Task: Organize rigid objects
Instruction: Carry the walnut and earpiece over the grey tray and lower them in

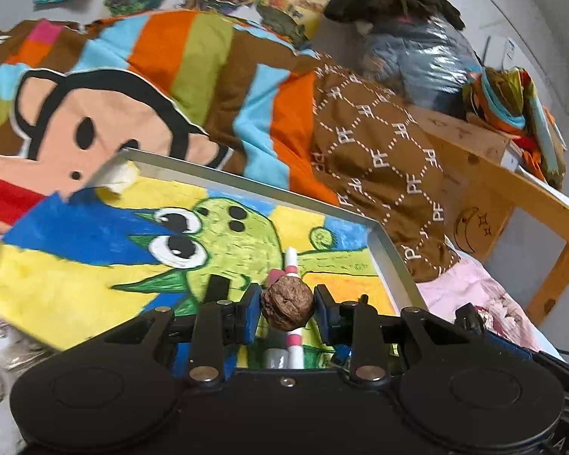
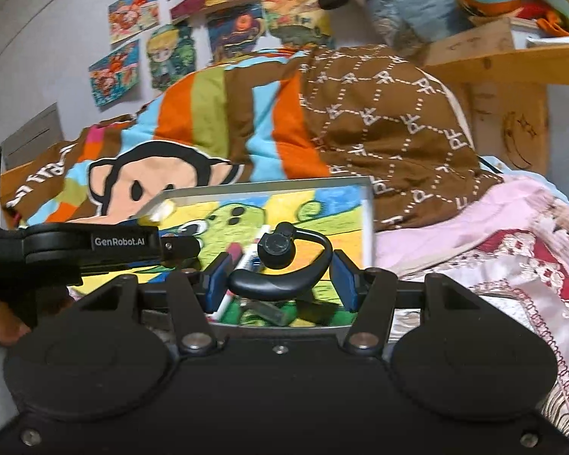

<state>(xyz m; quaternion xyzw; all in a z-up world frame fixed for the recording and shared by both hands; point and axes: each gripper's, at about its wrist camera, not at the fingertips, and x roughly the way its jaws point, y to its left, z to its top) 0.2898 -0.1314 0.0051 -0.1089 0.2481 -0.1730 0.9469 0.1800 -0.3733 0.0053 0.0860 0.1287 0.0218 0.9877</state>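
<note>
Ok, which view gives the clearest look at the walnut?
The left wrist view. The walnut sits centred and sharp between the left gripper's blue pads, over the tray with the painted lining. The right wrist view shows no walnut; there the right gripper has a black earpiece between its fingers.

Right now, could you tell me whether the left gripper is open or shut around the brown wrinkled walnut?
Open: gaps show between both blue pads and the brown wrinkled walnut.
</note>
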